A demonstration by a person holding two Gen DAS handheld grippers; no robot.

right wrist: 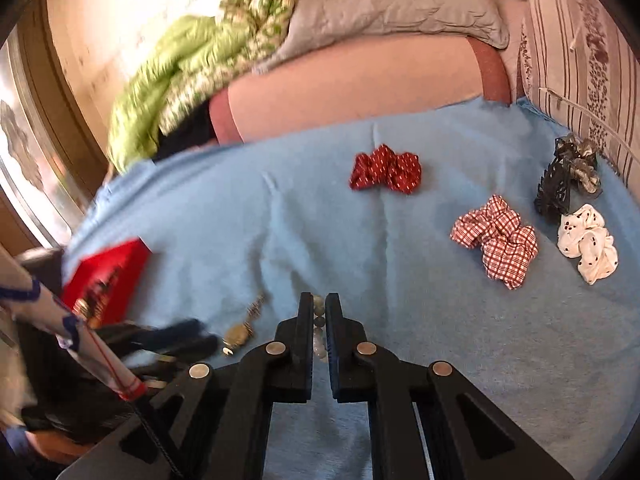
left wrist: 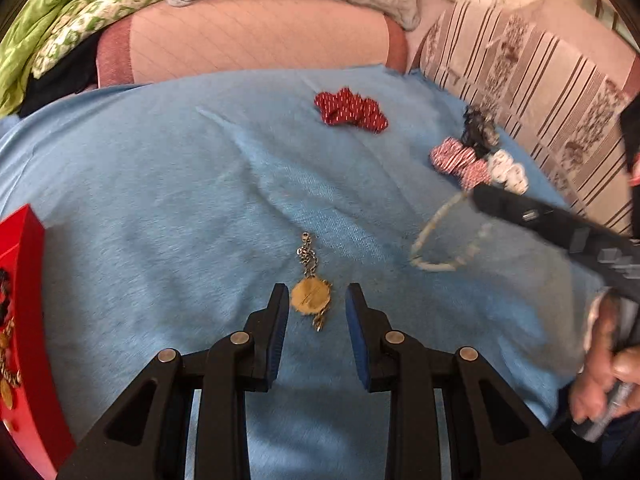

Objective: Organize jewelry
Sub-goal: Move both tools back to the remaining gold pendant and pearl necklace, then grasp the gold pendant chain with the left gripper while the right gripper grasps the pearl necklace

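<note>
At the far left edge, a red box (left wrist: 24,320) waits for jewelry.
Low in the middle, the left gripper (left wrist: 318,304) has its jaws apart around a gold pendant (left wrist: 311,296), ready to pinch. To the right, the right gripper (right wrist: 319,316) is clamped on a bead necklace (left wrist: 436,240). The blue blanket (left wrist: 160,200) leaves lots of room.

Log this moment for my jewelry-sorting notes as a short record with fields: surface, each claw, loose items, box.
surface: blue cloth
left claw: open, straddling the gold pendant lying on the cloth
right claw: shut on the bead necklace
box: red box at the cloth's left edge, jewelry inside
loose items: red dotted scrunchie, checked scrunchie, white scrunchie, black hair clip
</note>
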